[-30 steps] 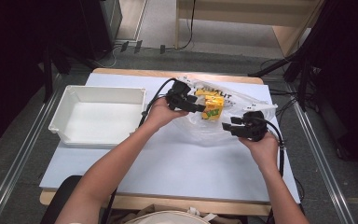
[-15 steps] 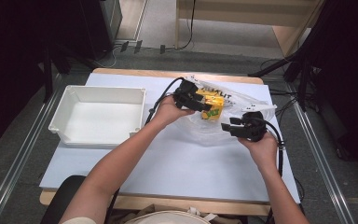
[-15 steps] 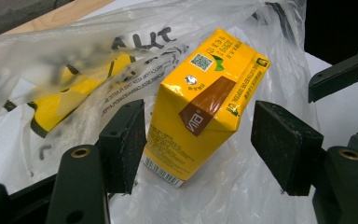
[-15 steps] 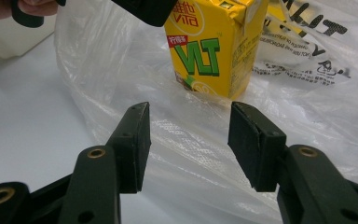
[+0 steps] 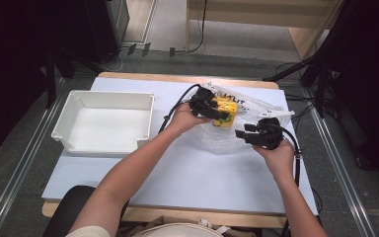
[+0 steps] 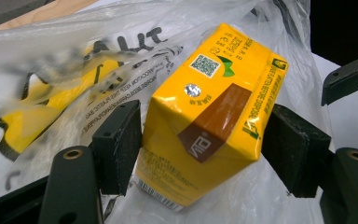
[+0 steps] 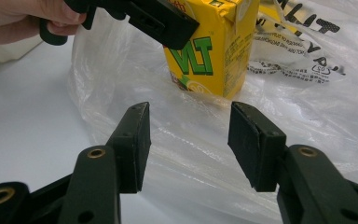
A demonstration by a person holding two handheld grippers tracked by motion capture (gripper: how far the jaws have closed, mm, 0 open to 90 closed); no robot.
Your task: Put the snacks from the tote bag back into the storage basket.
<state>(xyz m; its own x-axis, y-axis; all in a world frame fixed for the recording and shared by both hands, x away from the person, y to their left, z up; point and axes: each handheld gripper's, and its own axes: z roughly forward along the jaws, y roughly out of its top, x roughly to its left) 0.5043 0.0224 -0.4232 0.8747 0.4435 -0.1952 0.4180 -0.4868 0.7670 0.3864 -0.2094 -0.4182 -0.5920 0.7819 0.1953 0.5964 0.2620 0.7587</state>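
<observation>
A yellow drink carton (image 5: 225,107) (image 6: 209,116) (image 7: 214,56) stands inside a clear printed plastic bag (image 5: 256,106) (image 7: 307,116) on the table. My left gripper (image 5: 219,114) (image 6: 205,149) reaches into the bag's mouth, and its jaws have just been opening. They straddle the carton, with the pads (image 6: 119,144) close against its two sides and no squeeze showing. My right gripper (image 5: 241,134) (image 7: 189,140) is open just in front of the carton, low over the bag's film, and grips nothing.
A white tray (image 5: 103,97) with nothing in it stands at the table's left. A second yellow pack (image 6: 23,121) shows blurred through the bag behind the carton. The pale blue table top (image 5: 177,173) is bare toward the person.
My left hand has moved right and down into the bag, and its jaws now stand around the carton. The right hand has kept still.
</observation>
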